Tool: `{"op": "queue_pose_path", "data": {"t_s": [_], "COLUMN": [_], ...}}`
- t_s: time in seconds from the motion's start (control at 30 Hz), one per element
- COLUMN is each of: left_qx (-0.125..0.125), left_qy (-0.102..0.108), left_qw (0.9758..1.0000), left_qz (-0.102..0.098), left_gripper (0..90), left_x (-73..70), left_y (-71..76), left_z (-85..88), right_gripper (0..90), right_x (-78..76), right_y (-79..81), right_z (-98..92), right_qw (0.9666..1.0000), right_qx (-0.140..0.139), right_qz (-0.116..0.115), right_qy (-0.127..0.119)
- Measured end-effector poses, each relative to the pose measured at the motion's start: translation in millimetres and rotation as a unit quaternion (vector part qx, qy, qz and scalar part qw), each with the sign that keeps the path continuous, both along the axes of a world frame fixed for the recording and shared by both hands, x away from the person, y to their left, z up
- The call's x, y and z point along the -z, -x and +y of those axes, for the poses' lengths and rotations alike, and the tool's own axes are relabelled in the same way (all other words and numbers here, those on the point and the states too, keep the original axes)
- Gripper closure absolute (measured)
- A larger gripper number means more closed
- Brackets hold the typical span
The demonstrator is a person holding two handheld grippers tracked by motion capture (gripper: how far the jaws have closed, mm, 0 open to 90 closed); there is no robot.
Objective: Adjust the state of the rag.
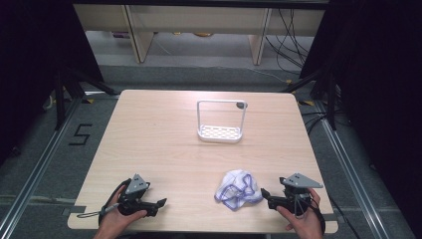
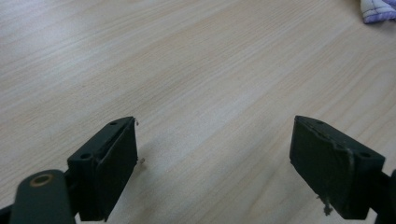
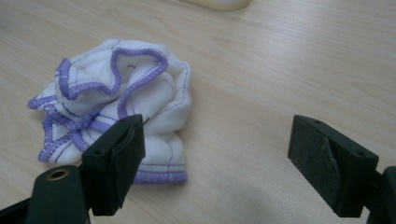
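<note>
A light wooden tabletop (image 1: 164,139) seen from above. Near its front edge lies a crumpled white cloth with purple stitched edging (image 1: 238,189). Just to its right, the right hand-held gripper (image 1: 265,195) rests low with its jaws spread wide and nothing between them, pointing at the cloth. The left hand-held gripper (image 1: 160,202), well apart to the left, is likewise spread and empty over bare wood. Farther back stands a white sponge-holder rack (image 1: 220,132) with a perforated tray and tall frame; its tray holds nothing.
</note>
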State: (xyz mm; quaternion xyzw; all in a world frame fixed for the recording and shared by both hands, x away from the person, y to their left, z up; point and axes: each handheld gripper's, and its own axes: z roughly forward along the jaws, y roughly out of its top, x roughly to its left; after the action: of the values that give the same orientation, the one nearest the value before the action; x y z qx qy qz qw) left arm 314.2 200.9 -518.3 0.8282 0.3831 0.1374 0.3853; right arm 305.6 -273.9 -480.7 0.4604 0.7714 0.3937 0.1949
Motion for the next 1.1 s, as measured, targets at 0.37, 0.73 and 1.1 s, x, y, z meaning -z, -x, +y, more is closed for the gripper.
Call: {"op": "queue_pose_path", "data": {"t_s": [0.37, 0.73, 1.1], "left_qx": [-0.003, 0.005, 0.082], "left_qy": [0.010, 0.089, 0.097], "left_qw": [0.9999, 0.9959, 0.9919], "left_qz": [-0.001, 0.018, 0.010], "left_gripper": [14.7, 14.7, 20.6], "left_x": [0.1, -4.2, -9.2], "left_y": [0.5, -0.4, -3.2], "left_z": [-1.9, -22.6, -88.0], "right_gripper": [24.8, 29.8, 38.9], "right_x": [-5.9, -9.9, -14.6], "right_y": [5.2, 4.0, 6.0], "right_z": [5.2, 5.4, 19.3], "right_qw": [0.9999, 0.9993, 0.9984], "right_qx": [0.005, -0.015, -0.048], "right_qz": [0.000, -0.029, -0.026], "right_qy": [-0.013, -0.021, -0.018]}}
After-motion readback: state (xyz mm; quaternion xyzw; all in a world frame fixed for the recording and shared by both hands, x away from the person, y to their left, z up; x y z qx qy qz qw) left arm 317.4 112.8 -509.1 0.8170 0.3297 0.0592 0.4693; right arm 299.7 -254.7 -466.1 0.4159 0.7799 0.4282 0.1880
